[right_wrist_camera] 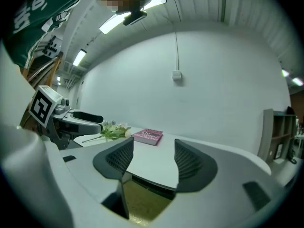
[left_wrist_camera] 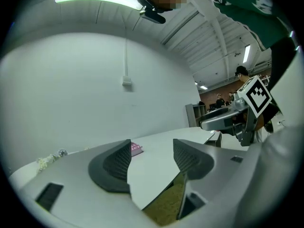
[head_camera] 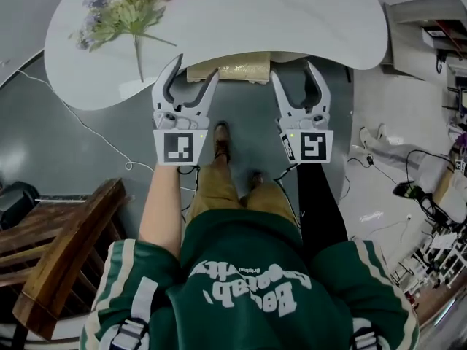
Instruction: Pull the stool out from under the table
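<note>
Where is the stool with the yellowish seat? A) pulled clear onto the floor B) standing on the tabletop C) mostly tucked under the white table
C: only the near edge of the stool shows below the rim of the white table, between the open left gripper and right gripper.

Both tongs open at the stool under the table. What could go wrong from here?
1. The left tongs and right tongs stand open level with the table rim, the stool seat just below it: closing may clamp the tabletop instead.
2. The stool's path back runs into the person's shoe; the wooden chair crowds the left side.
3. A knock to the table could shift the flowers.
</note>
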`<state>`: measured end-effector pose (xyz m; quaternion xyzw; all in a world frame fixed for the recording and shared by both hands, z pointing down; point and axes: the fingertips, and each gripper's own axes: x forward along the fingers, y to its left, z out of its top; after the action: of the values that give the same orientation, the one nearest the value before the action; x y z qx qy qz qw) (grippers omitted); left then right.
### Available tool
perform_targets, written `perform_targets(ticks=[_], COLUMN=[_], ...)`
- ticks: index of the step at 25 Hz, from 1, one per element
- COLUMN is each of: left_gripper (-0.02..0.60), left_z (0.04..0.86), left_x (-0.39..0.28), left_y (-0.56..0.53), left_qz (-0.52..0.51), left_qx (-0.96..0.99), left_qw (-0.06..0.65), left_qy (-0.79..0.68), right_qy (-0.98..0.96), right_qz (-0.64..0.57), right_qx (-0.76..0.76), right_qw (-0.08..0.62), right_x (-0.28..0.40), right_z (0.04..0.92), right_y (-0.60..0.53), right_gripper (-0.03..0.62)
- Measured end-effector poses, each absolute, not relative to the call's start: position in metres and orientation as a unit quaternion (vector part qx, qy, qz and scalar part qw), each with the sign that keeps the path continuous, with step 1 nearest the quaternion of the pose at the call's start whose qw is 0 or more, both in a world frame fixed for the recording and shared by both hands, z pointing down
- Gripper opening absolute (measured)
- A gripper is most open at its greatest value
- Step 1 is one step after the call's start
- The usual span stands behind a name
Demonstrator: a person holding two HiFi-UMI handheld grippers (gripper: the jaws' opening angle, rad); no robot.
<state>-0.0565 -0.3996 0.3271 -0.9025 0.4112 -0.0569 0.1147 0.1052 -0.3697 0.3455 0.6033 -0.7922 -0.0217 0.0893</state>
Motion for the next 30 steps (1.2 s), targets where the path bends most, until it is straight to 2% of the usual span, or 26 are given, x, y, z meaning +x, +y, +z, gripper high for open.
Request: perform_targets(ticks=[8, 11, 20, 30], left_gripper=[0.279, 0.279, 0.279, 0.284], left_z=[0.373, 0.407, 0.557, 0.736], left_x=[-0.053, -0.062, -0.083, -0.134], left_y=[-0.403, -0.397, -0.381, -0.385], left_qz=[-0.058, -0.017, -0.048, -0.11], left_qx=[-0.906, -0.892, -0.879, -0.863], left_qw=[0.092, 0.017, 0.003, -0.021], left_qy=[0.409, 0.452, 0.475, 0.492], right_qy=[-0.782, -0.78, -0.762, -0.732], right_qz=[0.004, 0.007, 0.048, 0.106], right_qx=[0.613, 0.618, 0.629, 0.659], right_qw=[0.113, 0.098, 0.144, 0.134], right_x=[0.111, 0.112, 0.147, 0.182], right_z=[0.405, 0.431, 0.588, 0.773], right_y=[-0.372, -0.368, -0.329, -0.322], right_gripper=[0.275, 0.283, 0.309, 0.332])
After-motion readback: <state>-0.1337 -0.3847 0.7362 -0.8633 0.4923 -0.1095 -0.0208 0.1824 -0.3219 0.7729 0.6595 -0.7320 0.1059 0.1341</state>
